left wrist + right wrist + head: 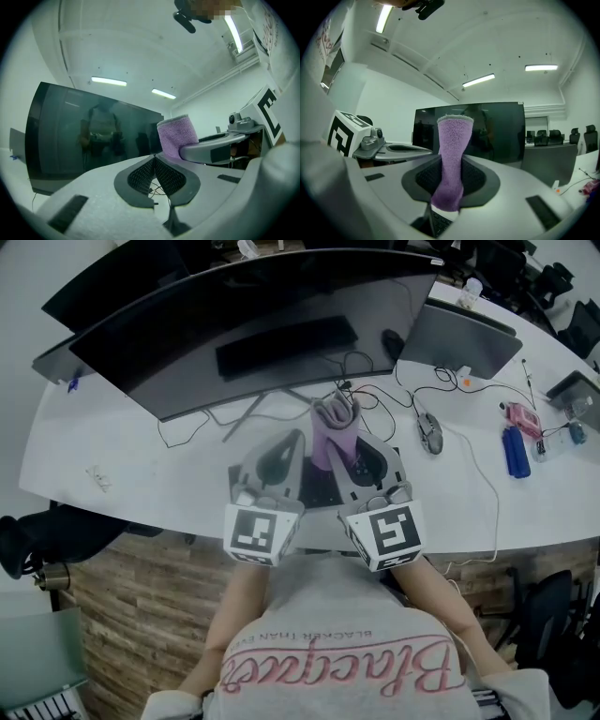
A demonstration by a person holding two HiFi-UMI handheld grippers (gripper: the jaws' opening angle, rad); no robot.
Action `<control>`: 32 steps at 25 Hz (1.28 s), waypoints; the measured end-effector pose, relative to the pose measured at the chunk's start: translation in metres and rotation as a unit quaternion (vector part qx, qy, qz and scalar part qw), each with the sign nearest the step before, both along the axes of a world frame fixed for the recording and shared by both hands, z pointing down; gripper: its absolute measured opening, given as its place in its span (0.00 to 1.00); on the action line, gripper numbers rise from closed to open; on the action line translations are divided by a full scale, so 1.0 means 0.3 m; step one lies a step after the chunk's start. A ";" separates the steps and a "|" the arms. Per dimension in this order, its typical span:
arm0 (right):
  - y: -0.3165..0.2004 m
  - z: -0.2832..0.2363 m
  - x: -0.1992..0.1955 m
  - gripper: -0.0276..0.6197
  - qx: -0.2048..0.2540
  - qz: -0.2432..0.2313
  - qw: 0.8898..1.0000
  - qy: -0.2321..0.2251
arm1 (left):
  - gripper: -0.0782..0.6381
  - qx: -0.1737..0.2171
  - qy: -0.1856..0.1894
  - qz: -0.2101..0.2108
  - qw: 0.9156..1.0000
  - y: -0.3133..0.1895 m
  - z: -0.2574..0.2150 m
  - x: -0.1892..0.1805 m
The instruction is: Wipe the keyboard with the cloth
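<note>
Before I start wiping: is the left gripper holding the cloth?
No, the left gripper is shut on nothing; the purple cloth stands clamped in the right gripper.

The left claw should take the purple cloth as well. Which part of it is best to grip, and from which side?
Probably the free upper end of the purple cloth, from the person's left. The right claw pinches its lower part, so the top sticks out free, and the shut left claw is beside it there.

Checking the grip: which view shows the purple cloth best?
The right gripper view: the cloth stands upright, clamped between the right gripper's jaws. The left gripper view catches only its top; the head view shows it small from above.
</note>
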State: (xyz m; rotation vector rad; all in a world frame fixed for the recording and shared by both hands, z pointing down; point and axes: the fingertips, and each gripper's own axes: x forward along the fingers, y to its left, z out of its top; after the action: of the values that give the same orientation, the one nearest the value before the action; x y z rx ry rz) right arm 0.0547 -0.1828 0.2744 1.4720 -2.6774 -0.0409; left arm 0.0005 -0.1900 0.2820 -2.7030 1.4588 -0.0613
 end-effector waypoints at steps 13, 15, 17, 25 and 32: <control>0.022 0.061 -0.010 0.18 -0.014 0.003 1.000 -0.003 | 0.12 0.020 0.013 -0.002 1.000 0.013 0.009 0.004; 0.021 0.062 -0.012 0.18 -0.016 0.003 1.000 -0.005 | 0.12 0.021 0.015 0.001 1.000 0.014 0.005 0.011; 0.020 0.059 -0.015 0.18 -0.014 0.002 1.000 -0.004 | 0.12 0.025 0.014 0.004 1.000 0.014 0.000 0.016; 0.013 0.060 -0.024 0.18 -0.010 -0.001 1.000 0.004 | 0.12 0.027 0.015 0.003 1.000 0.002 -0.015 0.009; 0.014 0.069 -0.034 0.18 -0.012 -0.009 1.000 0.006 | 0.12 0.032 0.000 0.004 0.999 -0.004 -0.006 0.014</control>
State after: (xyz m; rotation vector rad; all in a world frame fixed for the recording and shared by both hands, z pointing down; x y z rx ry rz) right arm 0.0445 -0.1786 0.2951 1.4367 -2.6728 -0.0179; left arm 0.0047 -0.1912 0.2803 -2.6586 1.4239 -0.0134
